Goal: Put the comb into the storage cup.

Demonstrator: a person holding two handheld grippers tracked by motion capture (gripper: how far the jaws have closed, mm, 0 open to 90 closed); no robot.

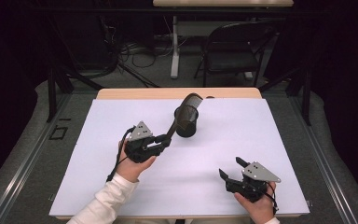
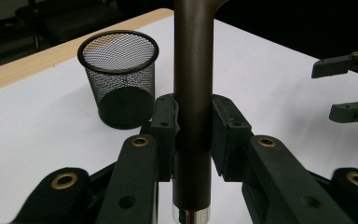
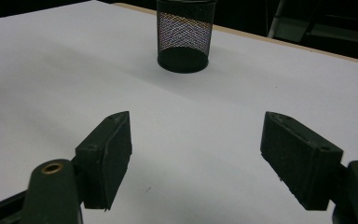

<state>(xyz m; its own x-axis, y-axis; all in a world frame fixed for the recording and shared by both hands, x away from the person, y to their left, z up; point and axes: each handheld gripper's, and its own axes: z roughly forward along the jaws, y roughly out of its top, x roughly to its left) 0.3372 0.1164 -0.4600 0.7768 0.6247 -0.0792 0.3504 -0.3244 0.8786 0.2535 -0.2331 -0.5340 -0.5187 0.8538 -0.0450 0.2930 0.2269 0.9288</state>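
My left gripper (image 1: 166, 139) is shut on the round handle of a dark brown long-handled tool (image 1: 175, 122). Its broad ribbed head (image 1: 192, 100) hangs tilted above the far rim of a black mesh cup (image 1: 187, 125). In the left gripper view the handle (image 2: 192, 70) stands upright between the pads (image 2: 164, 122), a silver cap at its lower end, with the mesh cup (image 2: 119, 79) to the left. My right gripper (image 1: 233, 169) rests low near the table's front right, open with nothing between its jaws. In the right gripper view my right gripper (image 3: 196, 135) faces the mesh cup (image 3: 184, 37) farther off.
A white sheet (image 1: 121, 186) covers the wooden table (image 1: 177, 93). Beyond the table stand a dark folding chair (image 1: 233, 46) and a white table leg (image 1: 174, 51) among floor cables. The right gripper (image 2: 349, 86) shows at the right edge of the left gripper view.
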